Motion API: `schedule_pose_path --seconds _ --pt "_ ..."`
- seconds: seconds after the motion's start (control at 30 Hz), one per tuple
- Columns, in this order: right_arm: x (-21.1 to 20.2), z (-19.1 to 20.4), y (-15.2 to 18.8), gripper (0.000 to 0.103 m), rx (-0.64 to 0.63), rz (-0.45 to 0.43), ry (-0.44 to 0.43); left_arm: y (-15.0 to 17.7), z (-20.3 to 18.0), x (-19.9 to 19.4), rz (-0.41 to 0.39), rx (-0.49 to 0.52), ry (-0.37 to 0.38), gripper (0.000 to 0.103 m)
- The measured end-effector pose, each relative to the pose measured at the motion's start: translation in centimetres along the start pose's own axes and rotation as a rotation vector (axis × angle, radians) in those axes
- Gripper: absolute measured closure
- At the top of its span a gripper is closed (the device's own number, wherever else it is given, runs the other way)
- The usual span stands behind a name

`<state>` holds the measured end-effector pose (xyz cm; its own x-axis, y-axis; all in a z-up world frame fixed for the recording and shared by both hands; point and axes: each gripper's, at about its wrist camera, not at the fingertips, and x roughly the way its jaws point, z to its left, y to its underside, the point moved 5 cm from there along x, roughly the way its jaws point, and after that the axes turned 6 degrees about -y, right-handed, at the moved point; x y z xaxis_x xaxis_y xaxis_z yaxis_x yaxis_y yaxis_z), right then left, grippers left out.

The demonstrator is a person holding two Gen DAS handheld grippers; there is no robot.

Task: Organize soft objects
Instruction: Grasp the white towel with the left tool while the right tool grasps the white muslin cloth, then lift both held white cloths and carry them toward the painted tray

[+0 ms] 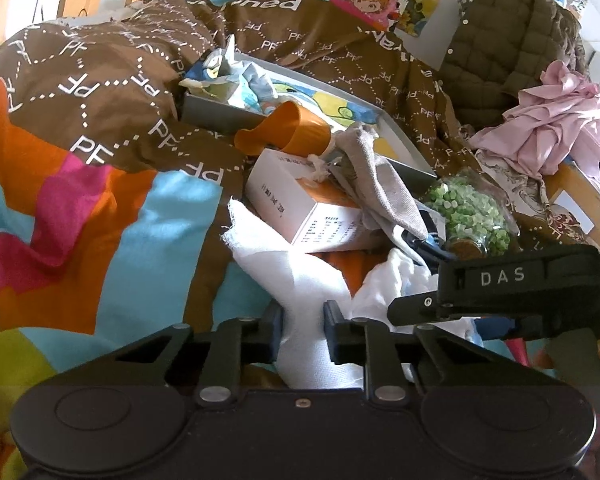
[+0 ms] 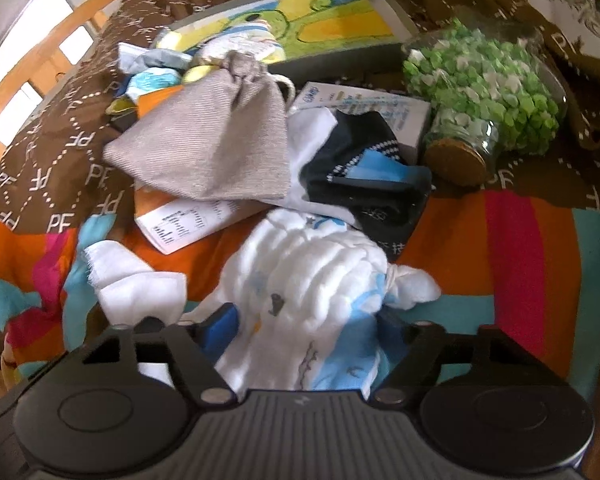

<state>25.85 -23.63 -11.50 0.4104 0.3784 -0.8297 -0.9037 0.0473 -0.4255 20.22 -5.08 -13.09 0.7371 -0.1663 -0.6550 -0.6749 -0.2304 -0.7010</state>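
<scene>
We have the left gripper [image 1: 302,334] pinched on a strip of the white cloth [image 1: 300,280], and the right gripper [image 2: 306,330] straddles a bunched fold of the same cloth, its jaws half closed around it; we cannot tell whether the pads press yet. To do this well, we should seat both grips deep in the fabric, then lift evenly so it comes off as one piece. The cloth lies on the bedspread [image 1: 148,224] just in front of the white box [image 1: 300,208]. A grey pouch [image 2: 212,148] and dark sock [image 2: 364,184] lie against that box, a glass jar [image 2: 484,100] beside it; they could snag.
</scene>
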Motion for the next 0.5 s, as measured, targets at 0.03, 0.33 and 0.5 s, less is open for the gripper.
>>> schedule_pose_path --seconds 0.03,0.33,0.5 --pt "-0.1 0.2 0.1 0.037 -0.007 -0.001 -0.001 0.0 -0.1 0.0 -0.004 0.006 0.0 0.084" --pt "-0.4 1.1 0.4 0.069 -0.053 -0.019 -0.03 0.0 -0.2 -0.4 -0.028 0.018 -0.003 0.088" --pt "-1.2 1.4 0.5 0.071 -0.077 -0.053 -0.038 -0.3 -0.3 -1.0 -0.071 0.032 -0.009 0.09"
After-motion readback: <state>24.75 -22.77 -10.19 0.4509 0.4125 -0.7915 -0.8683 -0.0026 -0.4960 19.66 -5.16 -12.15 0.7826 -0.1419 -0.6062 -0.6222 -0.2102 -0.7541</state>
